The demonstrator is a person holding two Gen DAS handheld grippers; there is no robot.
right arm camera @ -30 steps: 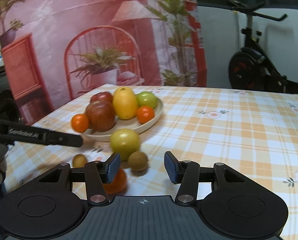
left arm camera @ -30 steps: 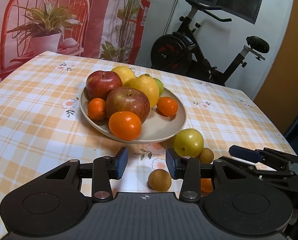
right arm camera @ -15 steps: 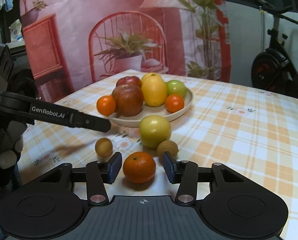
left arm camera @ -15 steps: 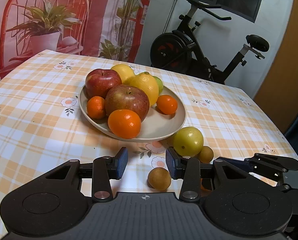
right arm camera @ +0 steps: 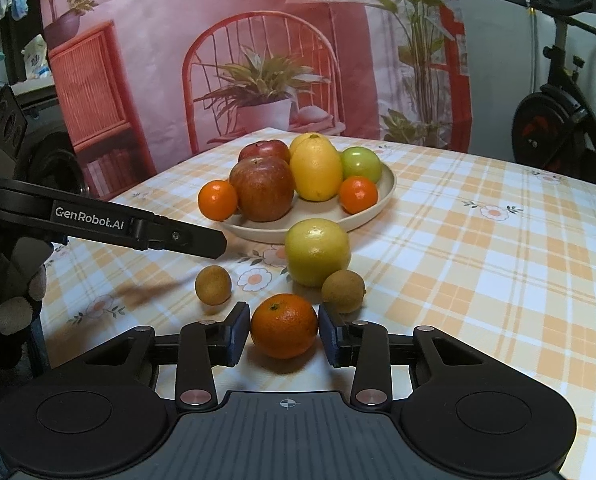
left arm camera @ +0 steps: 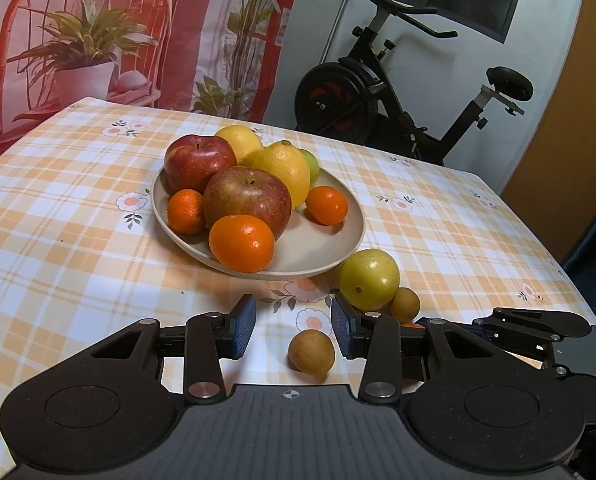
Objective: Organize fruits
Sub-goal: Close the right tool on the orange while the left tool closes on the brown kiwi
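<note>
A loose orange [right arm camera: 284, 326] lies on the checked tablecloth between the pads of my right gripper [right arm camera: 283, 332]. Its jaws are closing and the pads touch the orange's two sides. Just beyond it lie a yellow-green fruit [right arm camera: 317, 252] and two small brown fruits [right arm camera: 213, 285] [right arm camera: 343, 291]. The beige plate [right arm camera: 386, 196] behind them holds apples, lemons, a green fruit and oranges. My left gripper [left arm camera: 294, 326] hangs open over the cloth short of the plate [left arm camera: 338, 256], with nothing between its pads. One brown fruit [left arm camera: 311, 354] lies just under its right finger.
An exercise bike [left arm camera: 378, 92] stands past the table's far edge. A printed pink backdrop hangs behind the table. A gloved hand [right arm camera: 10, 280] holds the left gripper, whose finger [right arm camera: 170, 236] reaches in from the left over the cloth. Bare cloth spreads to the right of the plate.
The right gripper swung onto the loose orange, which now sits between its pads, and its jaws narrowed onto it. The left gripper has stayed where it was.
</note>
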